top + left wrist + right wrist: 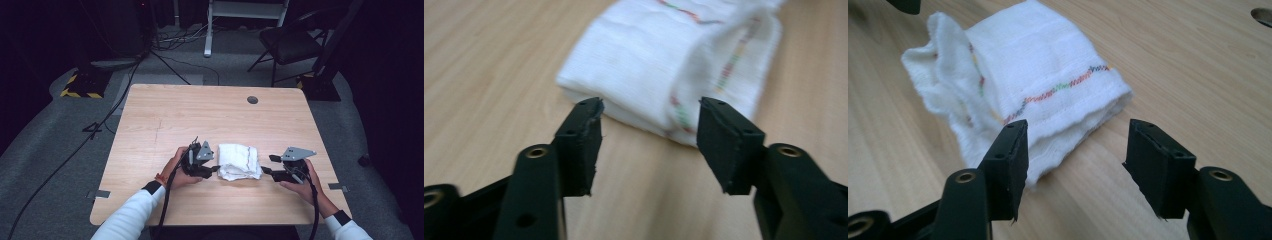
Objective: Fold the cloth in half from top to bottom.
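Both forearms reach in low from the near edge, hands wrapped round the tools; left gripper (216, 169) sits just beside the folded white cloth (239, 161), jaws apart, holding nothing; right gripper (267, 165) points in from the opposite side, jaws apart too, near the cloth; one cloth, two grippers, mid-front on the wooden table (175, 115).

no readable text, no labels, brands or numbers

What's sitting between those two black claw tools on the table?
A folded white towel lies between the left gripper and the right gripper, seen in the high view.
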The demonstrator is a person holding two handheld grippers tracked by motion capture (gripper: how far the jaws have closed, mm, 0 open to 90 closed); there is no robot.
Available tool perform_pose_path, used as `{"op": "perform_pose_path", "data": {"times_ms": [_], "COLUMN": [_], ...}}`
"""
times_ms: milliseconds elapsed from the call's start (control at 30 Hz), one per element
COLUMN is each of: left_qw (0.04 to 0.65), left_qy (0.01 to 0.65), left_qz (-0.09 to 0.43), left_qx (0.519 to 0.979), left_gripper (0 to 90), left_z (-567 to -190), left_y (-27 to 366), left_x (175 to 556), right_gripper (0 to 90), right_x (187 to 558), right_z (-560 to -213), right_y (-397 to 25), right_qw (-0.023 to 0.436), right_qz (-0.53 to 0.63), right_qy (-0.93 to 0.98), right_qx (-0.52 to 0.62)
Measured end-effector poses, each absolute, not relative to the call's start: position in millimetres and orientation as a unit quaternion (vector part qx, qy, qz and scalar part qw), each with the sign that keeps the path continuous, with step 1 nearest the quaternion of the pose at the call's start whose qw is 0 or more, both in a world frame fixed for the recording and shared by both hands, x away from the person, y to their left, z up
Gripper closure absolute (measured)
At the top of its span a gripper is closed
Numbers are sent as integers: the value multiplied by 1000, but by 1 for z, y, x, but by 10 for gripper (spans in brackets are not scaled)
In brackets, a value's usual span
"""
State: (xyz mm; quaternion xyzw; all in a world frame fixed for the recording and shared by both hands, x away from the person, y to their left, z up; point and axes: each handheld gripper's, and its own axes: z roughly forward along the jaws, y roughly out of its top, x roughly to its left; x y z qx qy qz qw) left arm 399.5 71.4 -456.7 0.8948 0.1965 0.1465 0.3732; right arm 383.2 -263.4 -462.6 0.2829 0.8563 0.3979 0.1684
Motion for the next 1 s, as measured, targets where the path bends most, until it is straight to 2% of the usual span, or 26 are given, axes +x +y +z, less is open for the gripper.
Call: {"op": "perform_pose_path", "data": {"times_ms": [200, 467, 700, 1000], "left_qw": [383, 347, 330, 345], "left_qy": [214, 160, 156, 185], "left_qz": [122, 91, 89, 111], "left_qx": [890, 920, 927, 913], "left_gripper": [278, 257, 248, 222], "left_z": [-457, -469, -476, -468], "left_y": [54, 34, 46, 78], "left_x": [425, 420, 405, 396], "right_gripper": [397, 357, 345, 335], "right_x": [402, 398, 387, 385], "right_z": [-464, -474, -482, -477], "right_y": [-246, -232, -233, -245], "right_qw": [166, 135, 130, 131], "right_qz": [391, 368, 342, 348], "right_qy": [861, 885, 901, 895], "right_qx": [281, 251, 234, 248]}}
